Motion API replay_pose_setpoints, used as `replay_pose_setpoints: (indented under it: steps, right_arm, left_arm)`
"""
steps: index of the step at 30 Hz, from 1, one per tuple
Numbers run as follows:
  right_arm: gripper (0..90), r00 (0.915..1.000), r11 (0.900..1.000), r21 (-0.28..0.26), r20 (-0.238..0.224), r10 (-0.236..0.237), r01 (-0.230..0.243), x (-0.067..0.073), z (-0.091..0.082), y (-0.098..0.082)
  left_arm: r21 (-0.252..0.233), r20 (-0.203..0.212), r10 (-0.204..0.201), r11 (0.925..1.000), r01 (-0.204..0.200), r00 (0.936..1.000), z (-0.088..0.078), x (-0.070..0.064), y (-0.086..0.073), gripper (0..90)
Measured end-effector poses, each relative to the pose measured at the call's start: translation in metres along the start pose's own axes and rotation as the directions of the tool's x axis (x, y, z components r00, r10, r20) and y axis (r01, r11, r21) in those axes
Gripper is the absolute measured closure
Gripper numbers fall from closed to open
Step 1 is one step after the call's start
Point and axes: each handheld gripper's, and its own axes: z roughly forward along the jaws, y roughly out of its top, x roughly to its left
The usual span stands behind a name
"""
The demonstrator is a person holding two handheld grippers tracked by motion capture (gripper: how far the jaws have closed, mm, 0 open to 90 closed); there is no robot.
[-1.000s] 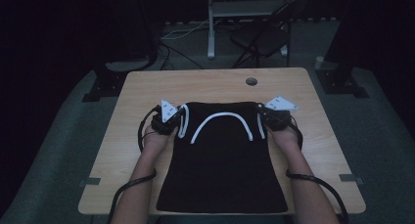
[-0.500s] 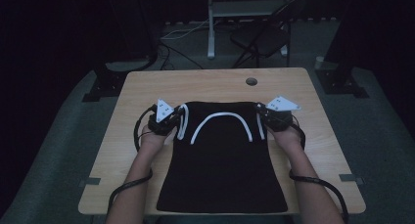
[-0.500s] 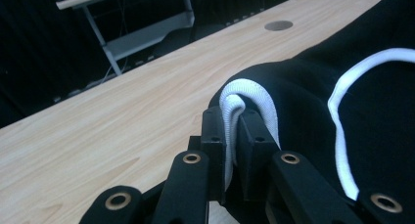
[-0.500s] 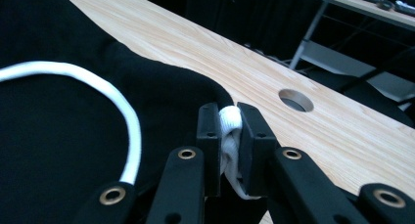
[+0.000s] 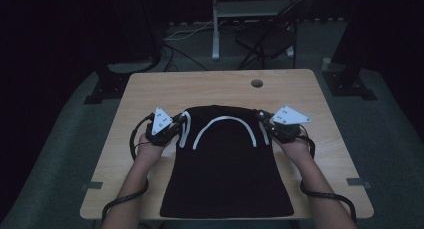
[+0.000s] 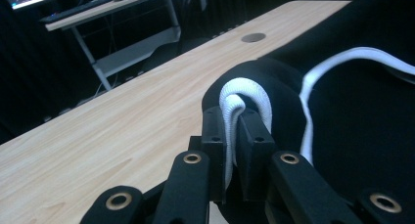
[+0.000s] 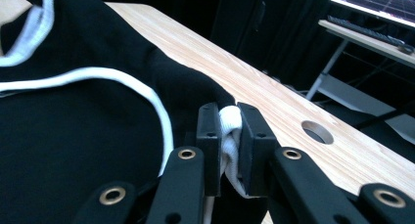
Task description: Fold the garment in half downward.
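Both claws are clamped on white trim: the left gripper [image 5: 172, 130] and right gripper [image 5: 265, 123] each pinch a top corner of the black garment [image 5: 227, 174]. Since a second ago, both corners seem drawn slightly toward frame top, probably for straightening. It is spread mid-table [image 5: 210, 86], dark, white-edged.

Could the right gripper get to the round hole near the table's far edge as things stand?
Probably not right away: the right gripper is shut on the white trim of the black garment. The wood up to the hole lies bare, so it must let go or drag the garment along.
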Motion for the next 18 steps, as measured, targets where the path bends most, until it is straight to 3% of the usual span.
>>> replay_pose_setpoints:
  steps: [5,14,18]
  right_arm:
    - [81.4,0.9983,0.999,-0.017,-0.036,-0.047,0.046,0.012,-0.013,0.0]
    - [81.4,0.9919,0.996,-0.06,-0.102,-0.076,0.07,0.024,-0.04,0.0]
    - [81.5,0.9863,0.993,-0.082,-0.138,-0.09,0.079,0.026,-0.051,-0.002]
  left_arm:
    - [-0.008,0.022,0.013,0.9999,-0.013,0.9997,-0.013,-0.009,-0.006,83.6]
    - [-0.016,0.029,0.034,0.9993,-0.033,0.999,-0.03,-0.013,-0.013,83.5]
    - [-0.034,0.034,0.081,0.9962,-0.08,0.9961,-0.042,-0.021,-0.011,83.5]
